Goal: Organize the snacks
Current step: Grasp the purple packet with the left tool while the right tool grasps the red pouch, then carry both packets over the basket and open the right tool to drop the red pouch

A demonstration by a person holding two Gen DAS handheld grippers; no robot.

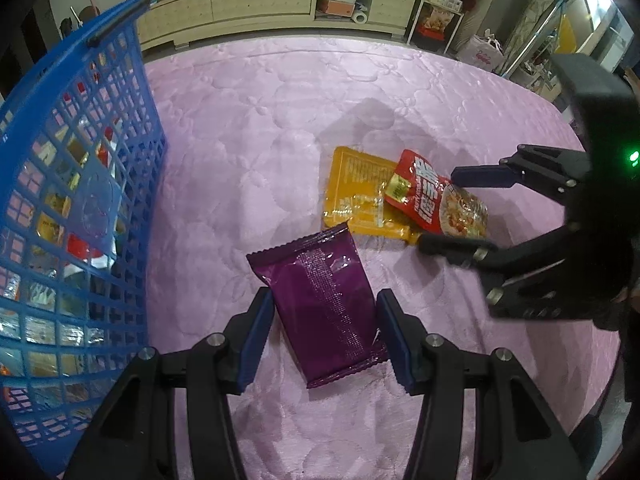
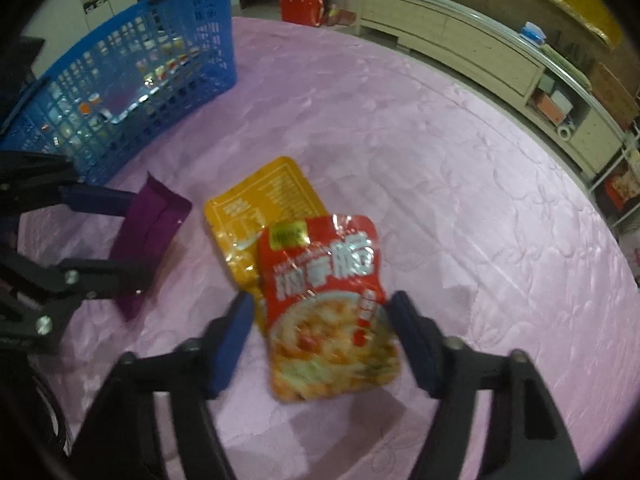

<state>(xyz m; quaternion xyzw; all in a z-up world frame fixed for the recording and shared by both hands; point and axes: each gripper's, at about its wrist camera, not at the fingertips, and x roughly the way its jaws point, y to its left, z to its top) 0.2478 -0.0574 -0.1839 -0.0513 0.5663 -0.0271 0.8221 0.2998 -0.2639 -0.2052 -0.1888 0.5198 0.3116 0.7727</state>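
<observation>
1. Left wrist view: pink quilted cloth surface (image 1: 280, 128), with a long beige low cabinet (image 1: 260, 4) behind it.
2. At the left edge, a blue plastic lattice basket (image 1: 132, 168), already holding several snack packs.
3. Between the blue pads of the left gripper (image 1: 324, 340), a flat purple foil snack packet (image 1: 324, 308); in the right wrist view held up off the cloth, jaws partly closed and pressing on both its long sides.
4. Further right, a red printed pouch with a food picture (image 1: 436, 200), lying partly over a flat yellow pouch (image 1: 356, 192); around the red one, the right gripper (image 1: 456, 210).
5. Right wrist view: same pink cloth (image 2: 460, 200), the basket (image 2: 132, 80) far left, well apart from the pouches.
6. Right gripper (image 2: 320, 340) about half open, pads on both sides of the red pouch (image 2: 328, 312) with small gaps, not pressing; pouch flat on the cloth and on the yellow pouch (image 2: 256, 200).
7. At the left, the left gripper (image 2: 116, 240) with the purple packet (image 2: 148, 236).
</observation>
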